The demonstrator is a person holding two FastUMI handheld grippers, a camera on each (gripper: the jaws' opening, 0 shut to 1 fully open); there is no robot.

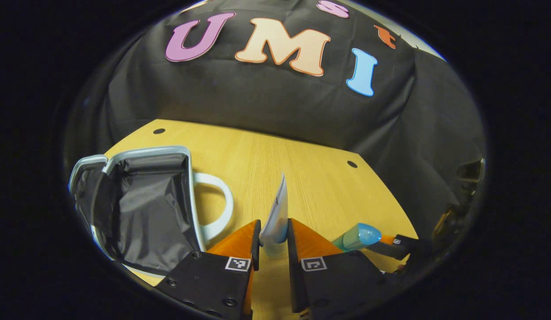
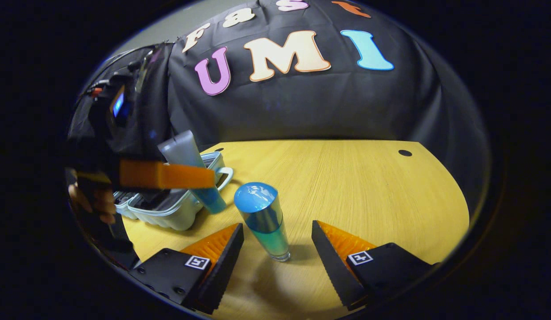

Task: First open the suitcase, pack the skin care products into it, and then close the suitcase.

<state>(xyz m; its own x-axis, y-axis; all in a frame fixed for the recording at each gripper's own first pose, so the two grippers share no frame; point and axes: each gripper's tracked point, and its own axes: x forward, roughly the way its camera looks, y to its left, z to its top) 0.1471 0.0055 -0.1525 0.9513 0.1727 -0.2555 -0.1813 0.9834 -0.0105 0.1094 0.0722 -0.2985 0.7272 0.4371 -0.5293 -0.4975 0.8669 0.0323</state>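
Bright overhead light (edges warped)

The right tongs [image 2: 277,242] stand open around an upright blue-capped bottle [image 2: 263,218] on the wooden bench [image 2: 369,191]. Far left, the left tongs [image 2: 200,177] grip a tube [image 2: 191,171] above the open suitcase [image 2: 169,209].

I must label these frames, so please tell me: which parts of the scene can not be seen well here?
- Left gripper view: the lower end of the flat white squeeze tube is hidden between the left gripper jaws.
- Left gripper view: the floor of the open pale-blue suitcase is covered by loose black lining.
- Right gripper view: the suitcase interior is blocked by the left gripper.
- Right gripper view: the blue-capped cylindrical bottle print is too small.
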